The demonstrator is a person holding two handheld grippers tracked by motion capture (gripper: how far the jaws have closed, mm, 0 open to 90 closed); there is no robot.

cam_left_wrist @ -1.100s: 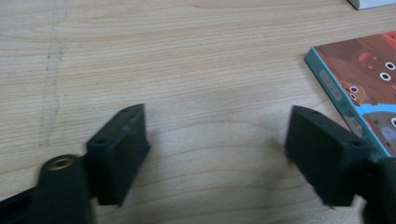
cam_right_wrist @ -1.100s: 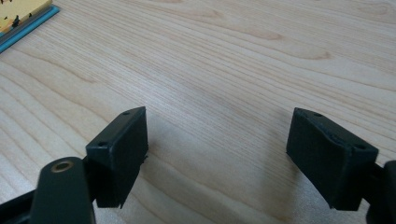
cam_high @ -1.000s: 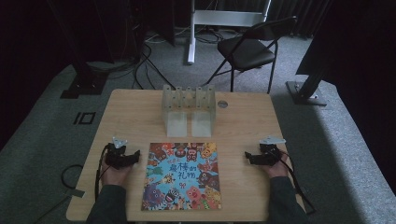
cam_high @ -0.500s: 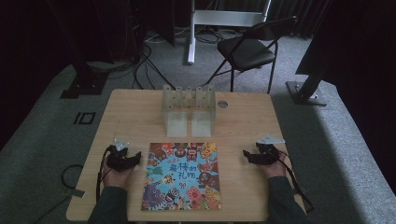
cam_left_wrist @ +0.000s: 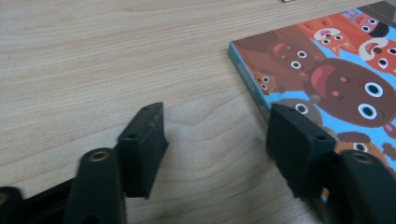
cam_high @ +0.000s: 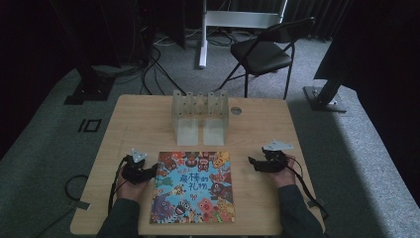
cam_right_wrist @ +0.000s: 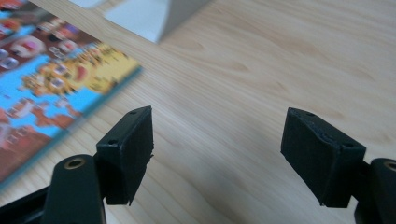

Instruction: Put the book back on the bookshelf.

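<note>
A colourful picture book (cam_high: 193, 186) lies flat on the front middle of the wooden table (cam_high: 138, 124). My left gripper (cam_high: 152, 171) rests at the book's left edge, pointing at it. In the left gripper view the book (cam_left_wrist: 336, 70) runs up to the right jaw, and the left gripper (cam_left_wrist: 215, 140) is open over bare wood; its jaws have just been closing. My right gripper (cam_high: 251, 162) hovers right of the book, aimed at its right edge. The right gripper (cam_right_wrist: 217, 144) is open with nothing between its pads; its jaws have just closed a little. The book (cam_right_wrist: 46, 84) lies ahead to the left.
A clear plastic rack (cam_high: 200, 104) on two white feet stands at the back middle of the table; one foot (cam_right_wrist: 144, 16) lies beyond the right gripper. A small round disc (cam_high: 236, 111) lies beside it. A black folding chair (cam_high: 262, 52) stands behind the table.
Both hands have shifted inward toward the book, the left gripper to the right and the right gripper to the left and slightly up. The book has not moved.
</note>
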